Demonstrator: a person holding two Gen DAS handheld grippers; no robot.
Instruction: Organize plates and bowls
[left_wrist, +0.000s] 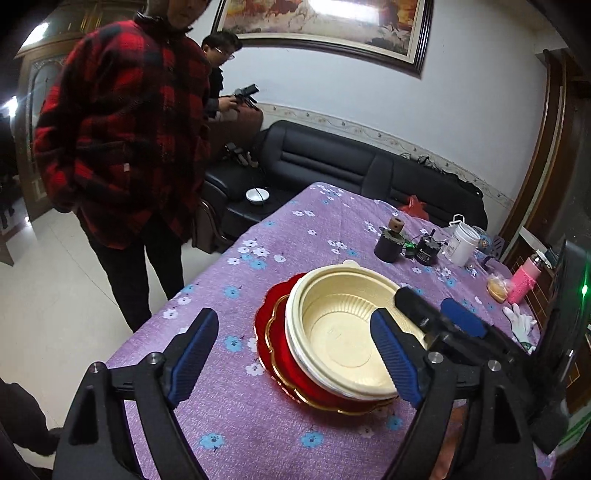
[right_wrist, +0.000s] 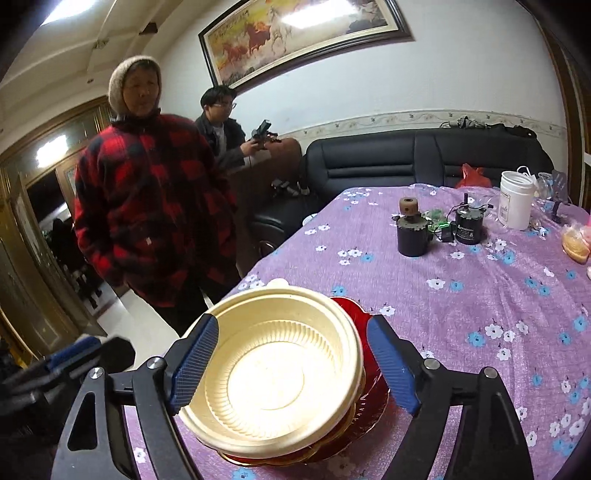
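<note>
Cream ribbed bowl (left_wrist: 343, 332), white-rimmed, nested on red gold-edged plates (left_wrist: 275, 332), all stacked on the purple flowered surface (left_wrist: 258, 424). Left gripper (left_wrist: 295, 360) spread wide, tilted down, one pad over the bowl's rim. Right gripper (right_wrist: 293, 365) spread wide, straddling the bowl, gripping nothing.

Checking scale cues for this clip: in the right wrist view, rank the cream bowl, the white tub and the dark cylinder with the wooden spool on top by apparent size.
1. cream bowl, by far the largest, though nearest the camera.
2. white tub.
3. dark cylinder, close to the tub; both sit far back, so their order is unsure.
</note>
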